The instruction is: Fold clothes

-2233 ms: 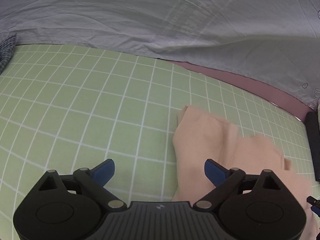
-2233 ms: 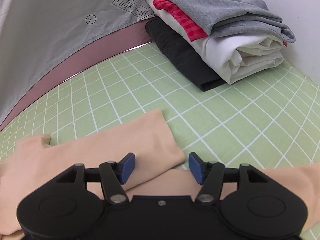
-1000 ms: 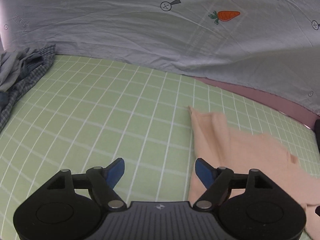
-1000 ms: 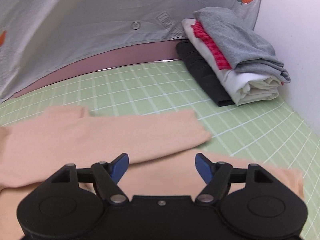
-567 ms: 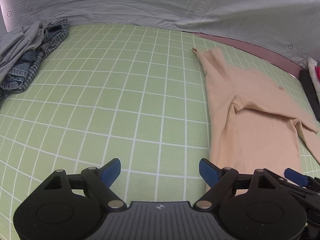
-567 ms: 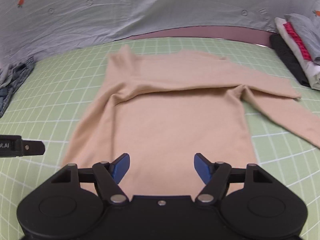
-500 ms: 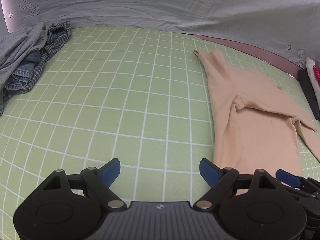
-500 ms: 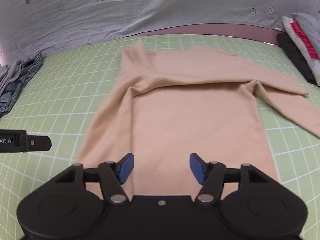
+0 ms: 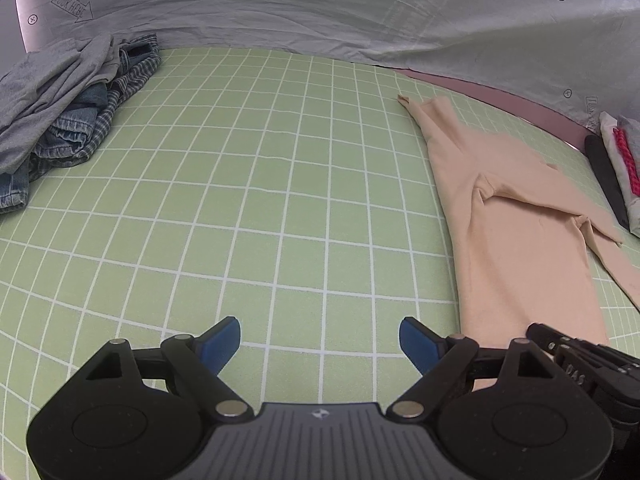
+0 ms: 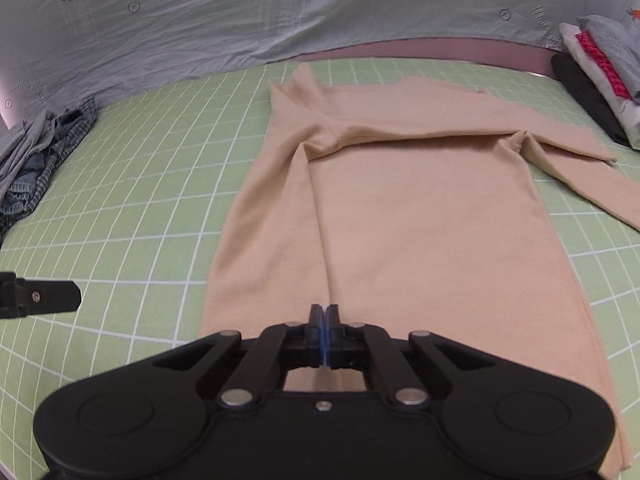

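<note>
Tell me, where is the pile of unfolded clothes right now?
The crumpled pile of clothes lies at the far left edge of the green checked mat, against the grey sheet, well apart from the peach top spread on the right.

peach top (image 10: 420, 208), green white-gridded bench (image 9: 240, 200), grey sheet (image 9: 280, 12) with orange carrots, blue-padded black tongs (image 9: 320, 344), denim and plaid heap (image 9: 72, 128), pink-striped stack (image 10: 600, 64)

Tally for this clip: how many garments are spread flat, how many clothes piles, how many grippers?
Spread flat garments: 1, the peach top
Clothes piles: 2, the crumpled heap and the folded stack
Grippers: 2, left gripper and right gripper
Total: 5
</note>
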### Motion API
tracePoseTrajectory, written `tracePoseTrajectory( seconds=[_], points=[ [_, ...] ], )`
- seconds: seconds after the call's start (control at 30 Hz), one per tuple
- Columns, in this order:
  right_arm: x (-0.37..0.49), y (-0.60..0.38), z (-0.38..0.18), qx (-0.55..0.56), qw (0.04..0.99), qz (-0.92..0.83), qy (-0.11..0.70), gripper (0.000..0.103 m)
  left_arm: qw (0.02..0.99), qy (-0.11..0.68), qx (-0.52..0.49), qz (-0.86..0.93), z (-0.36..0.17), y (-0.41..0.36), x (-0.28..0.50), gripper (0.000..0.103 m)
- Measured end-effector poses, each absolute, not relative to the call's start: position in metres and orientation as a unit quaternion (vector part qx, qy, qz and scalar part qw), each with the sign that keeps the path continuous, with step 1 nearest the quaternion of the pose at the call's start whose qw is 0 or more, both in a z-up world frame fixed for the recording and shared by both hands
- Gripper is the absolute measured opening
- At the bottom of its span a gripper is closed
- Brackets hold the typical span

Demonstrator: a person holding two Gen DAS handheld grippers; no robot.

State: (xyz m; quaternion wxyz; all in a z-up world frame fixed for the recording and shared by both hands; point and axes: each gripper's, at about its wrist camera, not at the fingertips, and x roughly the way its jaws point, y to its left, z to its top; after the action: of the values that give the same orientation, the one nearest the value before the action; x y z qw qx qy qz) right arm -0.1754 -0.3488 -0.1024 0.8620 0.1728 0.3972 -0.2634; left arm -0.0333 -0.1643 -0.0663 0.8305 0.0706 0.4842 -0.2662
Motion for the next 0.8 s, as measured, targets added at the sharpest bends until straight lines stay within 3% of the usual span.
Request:
tracePoseTrajectory(
  seconds=[0.13,0.37,0.53,0.6,0.8],
  points=[
    [-0.191,-0.343,-0.077,0.15,0.871,-0.283,0.372,0.001,0.827,0.486,0.071,-0.273,-0.068,-0.169,-0.04,0.087],
    [-0.196,-0.355,-0.112,0.166,0.842,-0.277,0.432,0.003,0.82,0.494,0.079,-0.279,-0.071,-0.184,-0.053,0.087],
    [-0.208,-0.363,-0.103,0.147,0.843,-0.29,0.428,0.034,0.819,0.495,0.08,-0.279,-0.072,-0.203,-0.058,0.087],
    [-0.215,-0.375,-0.1,0.152,0.841,-0.301,0.423,0.038,0.82,0.494,0.082,-0.279,-0.072,-0.213,-0.06,0.087],
    [-0.233,-0.424,-0.094,0.166,0.835,-0.339,0.4,0.069,0.824,0.485,0.091,-0.278,-0.073,-0.254,-0.063,0.091]
  ],
)
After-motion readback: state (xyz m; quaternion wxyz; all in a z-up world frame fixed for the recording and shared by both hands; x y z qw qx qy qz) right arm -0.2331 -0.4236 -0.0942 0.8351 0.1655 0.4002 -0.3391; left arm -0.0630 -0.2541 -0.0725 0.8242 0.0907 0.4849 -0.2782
